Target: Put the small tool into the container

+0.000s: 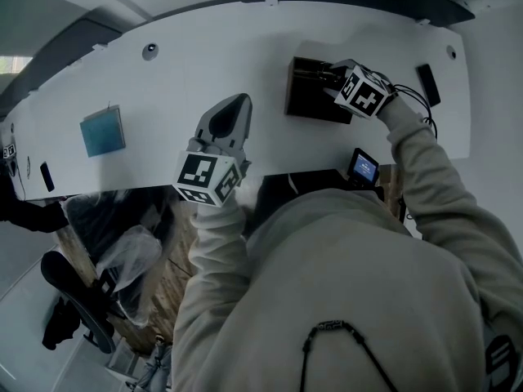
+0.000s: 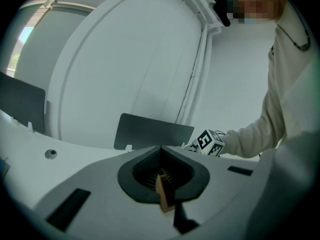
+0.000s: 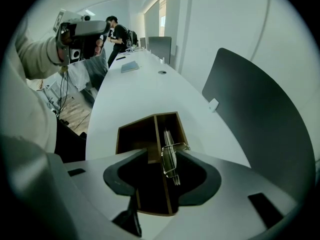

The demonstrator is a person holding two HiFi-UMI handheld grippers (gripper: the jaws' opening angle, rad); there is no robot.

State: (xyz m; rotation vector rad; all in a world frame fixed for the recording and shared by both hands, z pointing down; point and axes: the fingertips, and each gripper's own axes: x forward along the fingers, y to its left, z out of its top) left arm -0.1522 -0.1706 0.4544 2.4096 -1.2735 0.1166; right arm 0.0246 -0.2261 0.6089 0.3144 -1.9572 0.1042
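A: Status? Big to small pls.

B: Table [image 1: 245, 47]: white, curved. Box [image 1: 306, 96]: dark wood, on table's R side, open top, two bays split by a divider [image 3: 159, 129].

A: Grippers?

B: R gripper [image 3: 162, 153] is right over the box, pointing steeply down. Jaws wide apart, pads pressing on nothing. L gripper [image 2: 161, 149] is over mid-table, well apart from the box, approx. level. Jaws together at the tips. A small brown bit [image 2: 165, 194] sits at their throat; can't tell if it's clamped or part of the rig.

A: Tool?

B: Tool [image 3: 170, 156] is a thin wire/metal piece. It's in the bay R of the divider (per R gripper view), just beside the divider. It's between the parted jaws but free of both. Can't tell if it rests on the box floor or leans on a wall.

A: Step?

B: Judgement: release step, placing done or v. nearly. Tool is inside the box w/ nothing gripping it.

A: Next move?

B: Prob. calls for lifting the R gripper straight up out of the box, jaws wide, no sideways drift. Tool's wire ends look close to the R pad, so a snag could drag it back out. L gripper has no job here; best to leave it parked.
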